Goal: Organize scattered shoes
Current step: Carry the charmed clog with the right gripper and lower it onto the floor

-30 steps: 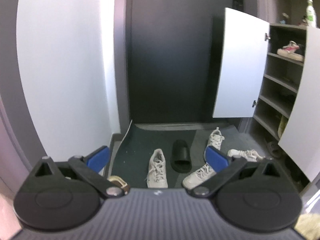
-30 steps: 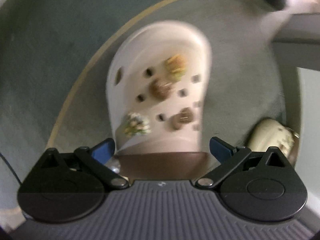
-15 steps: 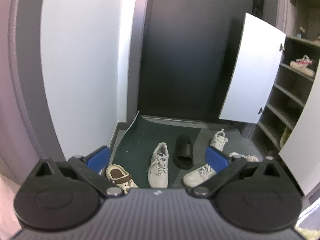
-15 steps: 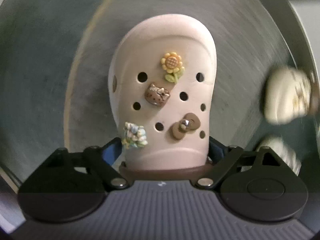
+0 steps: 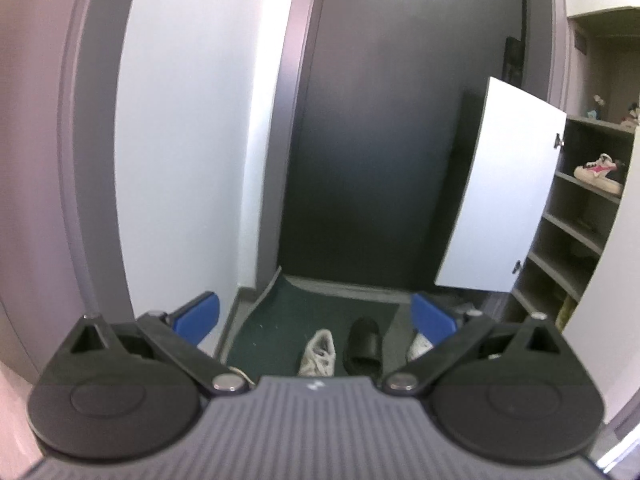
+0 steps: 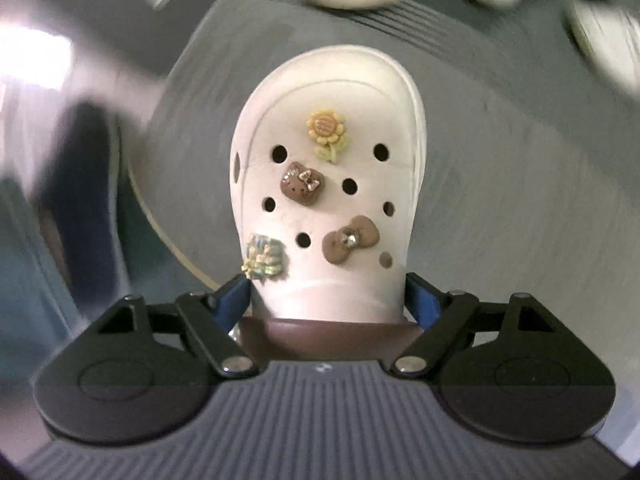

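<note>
Cabinet (image 5: pixel 576 216) stands open at the right edge of the entry, shelves mostly free, one pink-white sneaker (image 5: pixel 598 172) on an upper shelf. Mat (image 5: pixel 280 320) carries a white sneaker (image 5: pixel 318 354) and black slide (image 5: pixel 363 344) near its front edge. Right gripper (image 6: pixel 326 300) is clamped on the cream clog (image 6: pixel 326 184), heel at the jaws, long axis pointing straight ahead, off the floor. Left gripper (image 5: pixel 316 312) is spread wide, holding nothing. Shelves lie to the right, so the right hand looks nearer.

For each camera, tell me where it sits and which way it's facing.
Left wrist: on the left gripper, facing the entry door, mat, sneaker, slide and open cabinet; only its open blue pads show.
Right wrist: on the right gripper, tilted floorward, shut on the clog.
Shared: probably the blurred floor shoes; no hands visible.
</note>
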Demonstrator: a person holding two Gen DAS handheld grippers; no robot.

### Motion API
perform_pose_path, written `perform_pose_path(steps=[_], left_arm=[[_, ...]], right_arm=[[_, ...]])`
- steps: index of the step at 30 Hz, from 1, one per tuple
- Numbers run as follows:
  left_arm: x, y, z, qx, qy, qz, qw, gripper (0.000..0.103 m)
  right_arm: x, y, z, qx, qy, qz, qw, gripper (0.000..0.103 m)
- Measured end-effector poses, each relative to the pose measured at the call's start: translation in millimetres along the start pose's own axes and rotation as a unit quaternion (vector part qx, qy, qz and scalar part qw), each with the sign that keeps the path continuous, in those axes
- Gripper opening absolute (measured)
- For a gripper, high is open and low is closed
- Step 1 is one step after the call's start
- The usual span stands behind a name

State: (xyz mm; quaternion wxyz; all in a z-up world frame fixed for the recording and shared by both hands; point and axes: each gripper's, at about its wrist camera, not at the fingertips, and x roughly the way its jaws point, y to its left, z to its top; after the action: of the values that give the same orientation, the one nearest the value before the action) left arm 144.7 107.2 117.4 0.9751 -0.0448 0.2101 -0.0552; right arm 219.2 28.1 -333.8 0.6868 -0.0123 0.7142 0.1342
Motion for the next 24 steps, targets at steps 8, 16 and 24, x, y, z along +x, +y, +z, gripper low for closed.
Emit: perform_pose_path(steps=[8,16,24], left_arm=[[2,10,-6,0.004,0.019,0.012,0.9997,0.103],[10,23,-9,-0.002,0.046,0.023,0.9987,0.103],[20,18,-11,0.01,0.056,0.046,0.9973,0.103]], right_arm=[[40,4,-12,0.103,-0.012,-0.019,0.994,0.085],[3,0,-11,0.042,-0.048,-0.033,0.997,0.103],[-108,-19,-56,0.062,-0.151,-0.046,0.986,0.103]])
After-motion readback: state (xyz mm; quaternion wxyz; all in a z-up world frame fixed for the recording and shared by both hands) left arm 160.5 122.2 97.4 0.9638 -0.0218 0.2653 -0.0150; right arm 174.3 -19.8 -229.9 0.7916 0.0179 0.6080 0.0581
